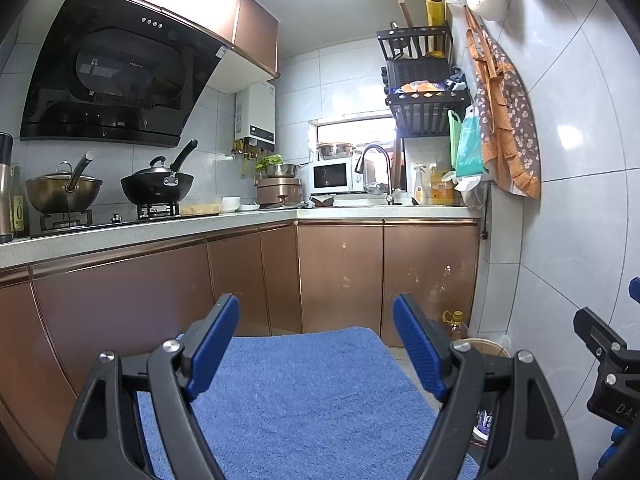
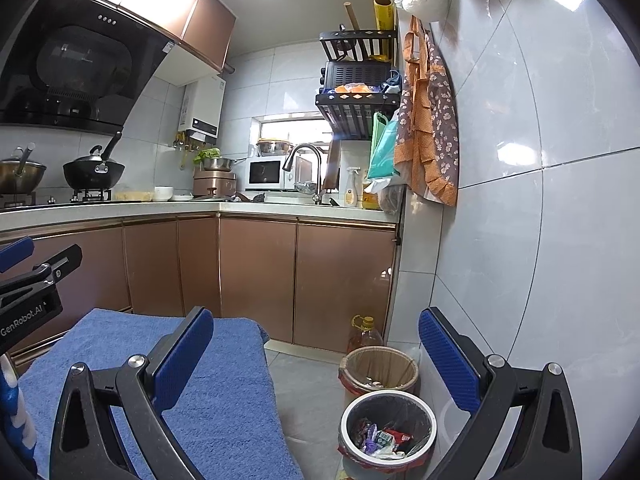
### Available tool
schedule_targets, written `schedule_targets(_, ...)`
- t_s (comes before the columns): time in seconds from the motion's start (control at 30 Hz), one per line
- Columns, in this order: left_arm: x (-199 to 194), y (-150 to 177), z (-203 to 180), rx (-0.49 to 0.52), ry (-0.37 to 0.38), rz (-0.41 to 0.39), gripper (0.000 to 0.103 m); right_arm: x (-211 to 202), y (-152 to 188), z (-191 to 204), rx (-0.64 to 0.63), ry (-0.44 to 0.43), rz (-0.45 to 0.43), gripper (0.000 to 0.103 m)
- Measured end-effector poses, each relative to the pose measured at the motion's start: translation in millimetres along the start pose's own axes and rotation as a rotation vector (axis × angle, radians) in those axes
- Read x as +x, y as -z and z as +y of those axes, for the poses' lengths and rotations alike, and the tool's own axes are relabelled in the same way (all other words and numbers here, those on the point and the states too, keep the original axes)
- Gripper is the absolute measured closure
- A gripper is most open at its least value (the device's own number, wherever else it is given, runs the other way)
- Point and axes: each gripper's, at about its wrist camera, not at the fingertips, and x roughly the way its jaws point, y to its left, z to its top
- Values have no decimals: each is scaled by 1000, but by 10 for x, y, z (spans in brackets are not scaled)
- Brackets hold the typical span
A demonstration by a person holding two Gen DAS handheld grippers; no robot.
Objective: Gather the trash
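Two round trash bins stand on the floor by the right wall. The near bin (image 2: 387, 428) has a black liner and holds several colourful wrappers (image 2: 380, 438). The far bin (image 2: 378, 368) has a brownish liner with a few scraps. My right gripper (image 2: 316, 354) is open and empty, held above the floor left of the bins. My left gripper (image 1: 316, 340) is open and empty, held over the blue mat (image 1: 296, 392). In the left wrist view the far bin's rim (image 1: 486, 346) shows behind the right finger.
A blue mat (image 2: 224, 392) covers the floor in front of copper cabinets (image 2: 256, 276). An oil bottle (image 2: 363, 334) stands behind the bins. The counter (image 1: 160, 226) carries woks, a stove, a microwave and a sink. An apron (image 2: 430, 120) hangs on the tiled right wall.
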Motion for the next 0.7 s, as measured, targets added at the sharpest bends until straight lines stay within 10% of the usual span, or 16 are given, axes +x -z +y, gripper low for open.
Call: schedule_targets(0.7, -48, 0, -19, 6, 16, 5, 25, -30, -13, 1, 8, 13, -7, 0)
